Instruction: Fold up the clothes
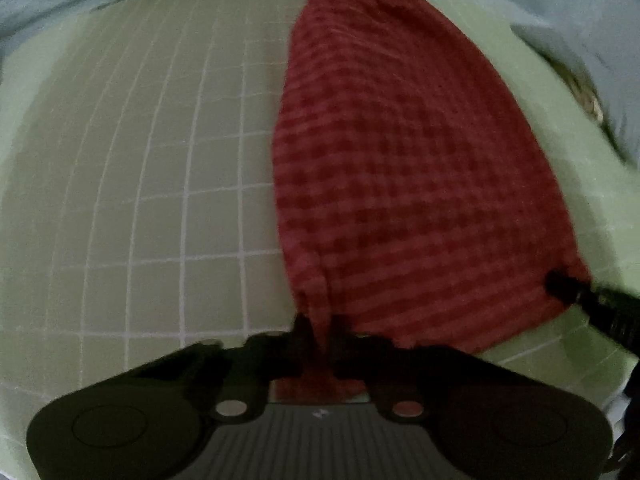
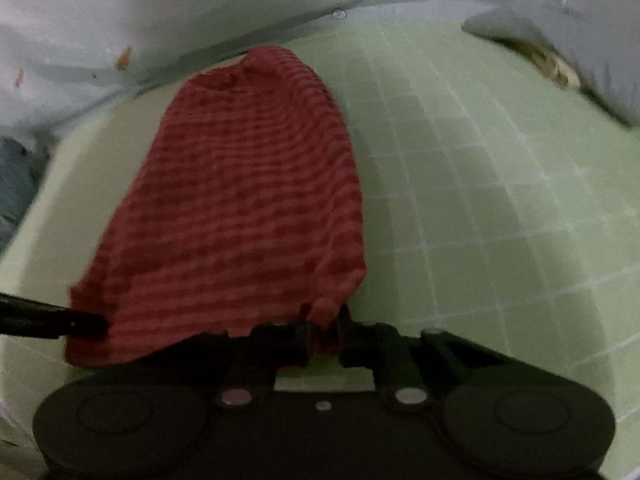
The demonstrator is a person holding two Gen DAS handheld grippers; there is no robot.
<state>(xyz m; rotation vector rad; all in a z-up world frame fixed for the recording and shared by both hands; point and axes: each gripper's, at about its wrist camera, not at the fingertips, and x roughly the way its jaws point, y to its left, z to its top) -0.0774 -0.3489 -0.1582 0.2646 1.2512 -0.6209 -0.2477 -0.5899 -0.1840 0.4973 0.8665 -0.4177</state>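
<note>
A red striped cloth (image 1: 408,168) lies stretched over a pale green gridded mat (image 1: 160,160); it also shows in the right wrist view (image 2: 248,200). My left gripper (image 1: 318,332) is shut on the cloth's near left corner. My right gripper (image 2: 324,332) is shut on the near right corner. The right gripper's fingers (image 1: 568,286) show at the cloth's right corner in the left wrist view. The left gripper's fingers (image 2: 80,326) show at the left corner in the right wrist view. The near edge is held a little above the mat.
The green mat (image 2: 480,200) extends to both sides of the cloth. Light blue-white fabric (image 2: 120,20) lies beyond the mat's far edge. A grey folded item (image 2: 540,48) sits at the far right corner. Something grey-blue (image 2: 16,184) lies off the mat's left side.
</note>
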